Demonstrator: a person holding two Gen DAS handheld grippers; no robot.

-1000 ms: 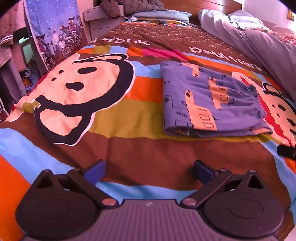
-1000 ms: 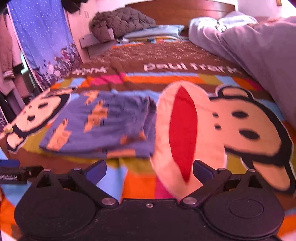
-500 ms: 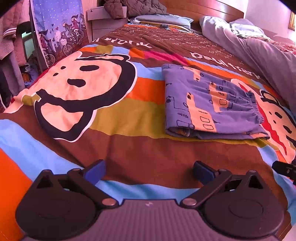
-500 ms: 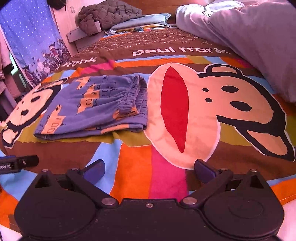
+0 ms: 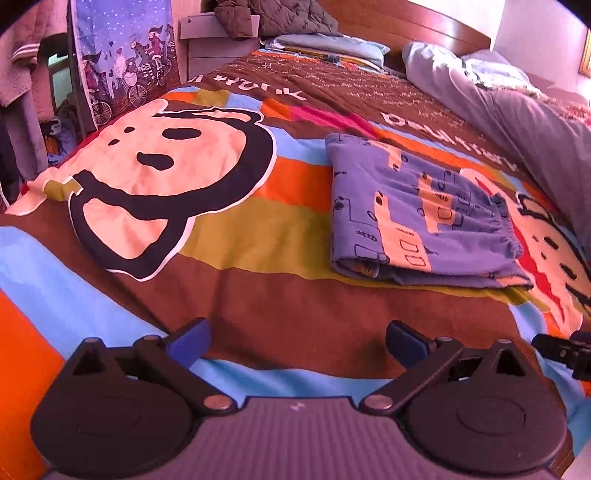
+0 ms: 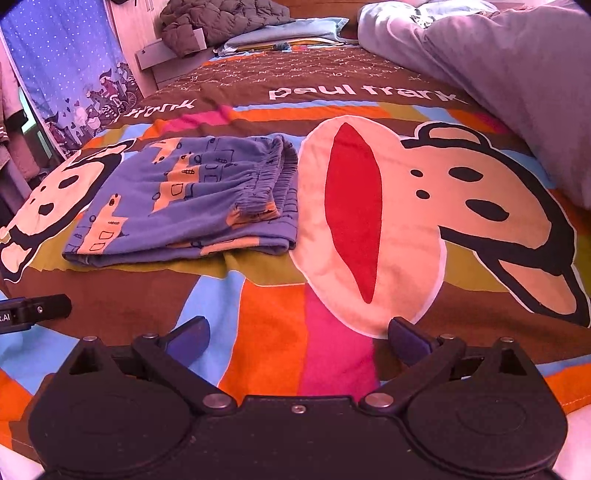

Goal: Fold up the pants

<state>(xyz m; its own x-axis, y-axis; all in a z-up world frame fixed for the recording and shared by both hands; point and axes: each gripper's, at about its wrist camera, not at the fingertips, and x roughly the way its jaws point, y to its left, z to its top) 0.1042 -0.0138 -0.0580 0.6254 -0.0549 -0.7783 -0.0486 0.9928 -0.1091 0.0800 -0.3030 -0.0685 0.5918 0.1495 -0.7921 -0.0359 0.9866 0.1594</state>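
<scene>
The blue pants (image 5: 417,206) with orange truck prints lie folded into a flat rectangle on the bed, with the elastic waistband on their right side (image 6: 184,206). My left gripper (image 5: 297,345) hovers open over the bedspread, well short of the pants, which lie ahead to its right. My right gripper (image 6: 297,341) is open too, near the bed's front edge, and the pants lie ahead to its left. Neither holds anything. Each gripper's tip shows at the edge of the other's view.
A striped monkey-print bedspread (image 5: 258,236) covers the bed. A grey duvet (image 6: 517,92) is heaped along the right side. Pillows and a quilted jacket (image 6: 221,22) sit by the headboard. A printed blue cloth (image 5: 125,55) hangs at the left, beside a nightstand (image 5: 207,44).
Both grippers have drawn back from the folded pants toward the bed's front edge, staying open. The pants have not moved.
</scene>
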